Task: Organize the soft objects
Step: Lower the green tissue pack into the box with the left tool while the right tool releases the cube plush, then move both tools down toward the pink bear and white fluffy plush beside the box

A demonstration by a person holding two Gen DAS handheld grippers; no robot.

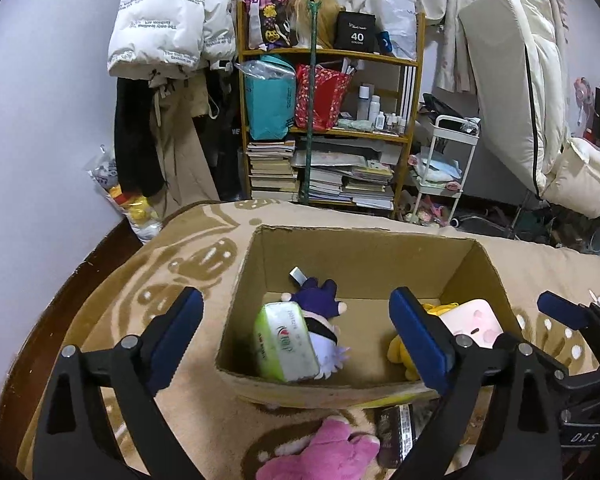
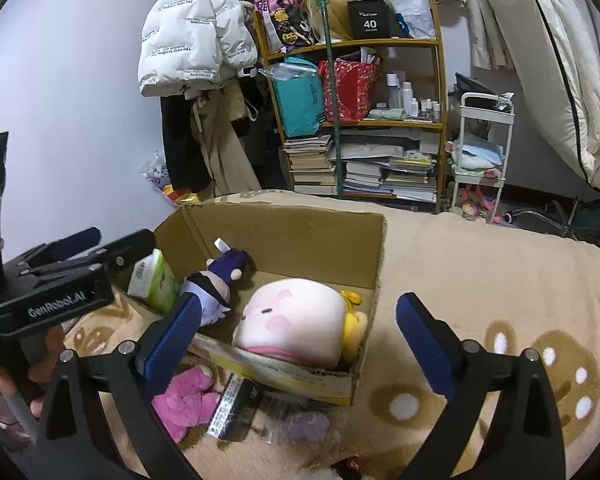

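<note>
Both grippers, left gripper (image 1: 296, 336) and right gripper (image 2: 300, 332), fingers apart and empty; pink plush (image 1: 324, 454) lies outside the cardboard box (image 1: 364, 252), just below left fingers, nearer left.

Each camera sits on a handheld gripper and looks forward and downward along its two fingers, close over a blanket-covered bed (image 1: 540, 276). The left wrist view faces the cardboard box (image 1: 360, 248) almost head-on from its near edge. The right wrist view stands further right, seeing the same box (image 2: 300, 236) from its near right corner. Both share the box, the wooden shelf (image 1: 328, 54) against the far wall, and a white trolley (image 2: 486, 136). Fisheye bending probably exaggerates how near the box appears.
</note>
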